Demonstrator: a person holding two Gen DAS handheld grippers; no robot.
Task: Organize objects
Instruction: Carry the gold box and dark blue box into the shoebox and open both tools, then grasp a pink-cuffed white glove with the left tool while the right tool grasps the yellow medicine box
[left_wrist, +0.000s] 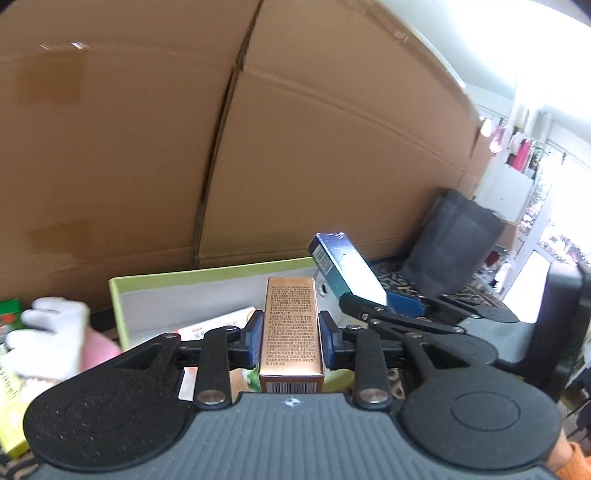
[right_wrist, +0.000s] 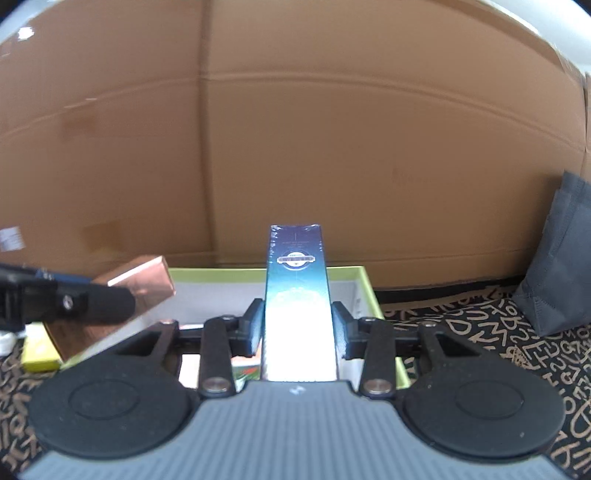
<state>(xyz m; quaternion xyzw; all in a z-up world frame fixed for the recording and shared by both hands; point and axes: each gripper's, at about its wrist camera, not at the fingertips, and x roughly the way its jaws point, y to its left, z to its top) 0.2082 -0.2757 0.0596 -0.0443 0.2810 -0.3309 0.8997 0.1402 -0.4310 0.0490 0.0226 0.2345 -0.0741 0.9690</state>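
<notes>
A copper-coloured carton (left_wrist: 291, 332) was clamped between the fingers of the left gripper (left_wrist: 291, 338), held above an open green-rimmed box (left_wrist: 122, 295). A tall blue carton (right_wrist: 297, 302) was gripped likewise by the fingers of the right gripper (right_wrist: 298, 325), just beside and over the same box (right_wrist: 369, 288). Smaller packets (left_wrist: 214, 325) were seen lying inside it. A large cardboard box (right_wrist: 332, 129) was stood behind, and a dark bag (right_wrist: 561, 254) was set on the letter-patterned worktop (right_wrist: 498, 343).

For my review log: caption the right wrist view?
Right gripper holds a blue box above the green-rimmed tray; left gripper's copper box alongside.
</notes>
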